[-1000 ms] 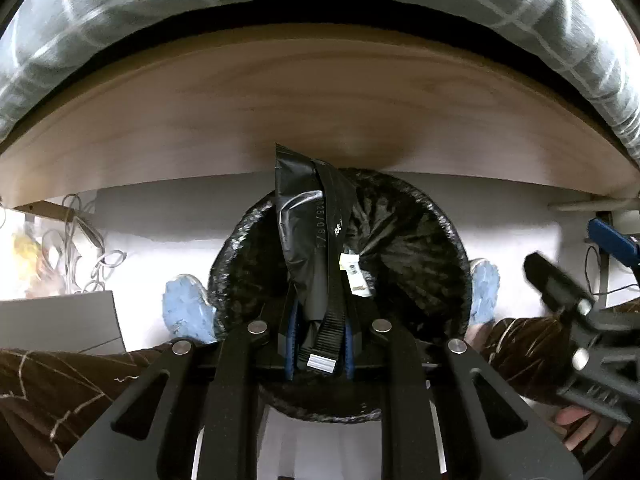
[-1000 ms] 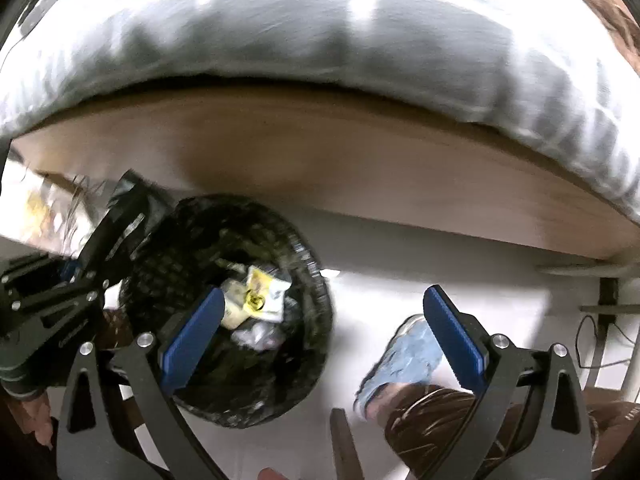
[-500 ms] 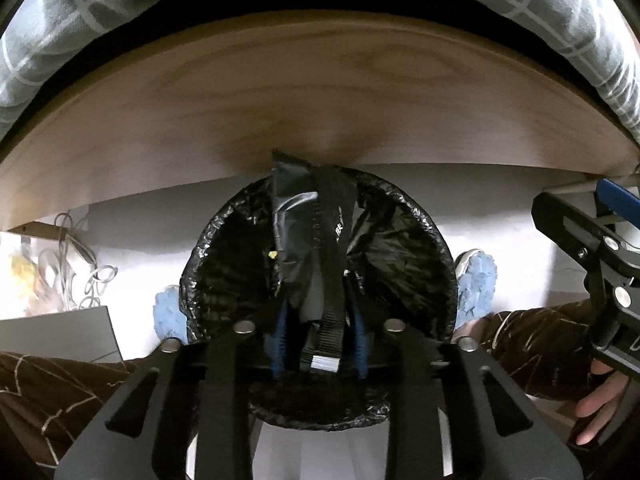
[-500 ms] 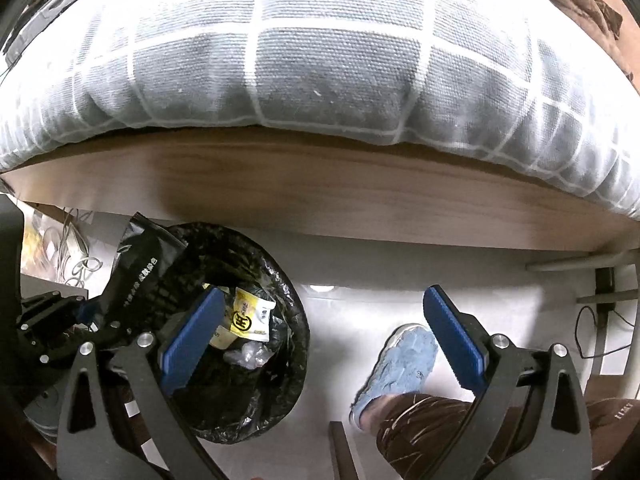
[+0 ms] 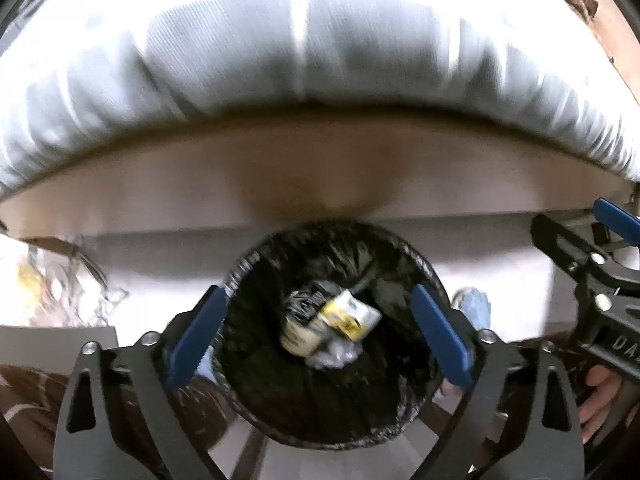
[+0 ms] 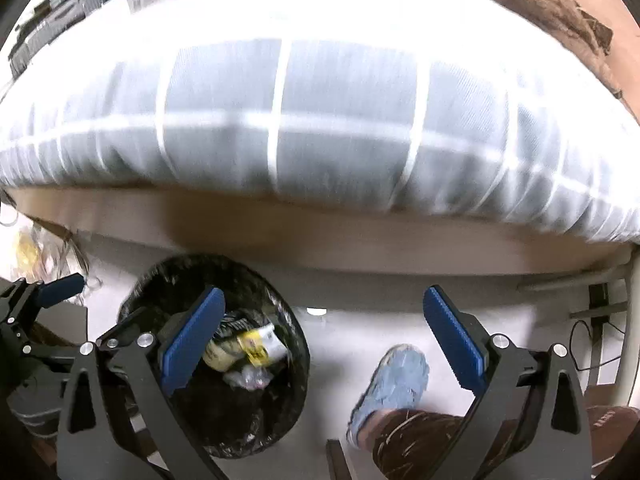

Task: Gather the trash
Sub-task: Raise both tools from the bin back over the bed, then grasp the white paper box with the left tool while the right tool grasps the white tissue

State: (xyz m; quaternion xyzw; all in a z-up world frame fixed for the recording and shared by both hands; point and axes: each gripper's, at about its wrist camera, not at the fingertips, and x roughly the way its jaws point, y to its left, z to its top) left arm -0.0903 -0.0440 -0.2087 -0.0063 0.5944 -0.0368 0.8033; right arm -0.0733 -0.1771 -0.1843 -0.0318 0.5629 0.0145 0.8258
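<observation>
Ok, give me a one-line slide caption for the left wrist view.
Open left gripper above the black-lined trash bin, wrappers piled inside.

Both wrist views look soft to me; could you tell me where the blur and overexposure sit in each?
Left wrist view: motion blur smears the quilt, which is blown out near the top; the trash in the bin is soft, and the open left gripper stays sharp. Right wrist view: the top of the quilt is overexposed and its grid lines streak; fisheye bends the wooden edge; the right gripper is crisp.
</observation>
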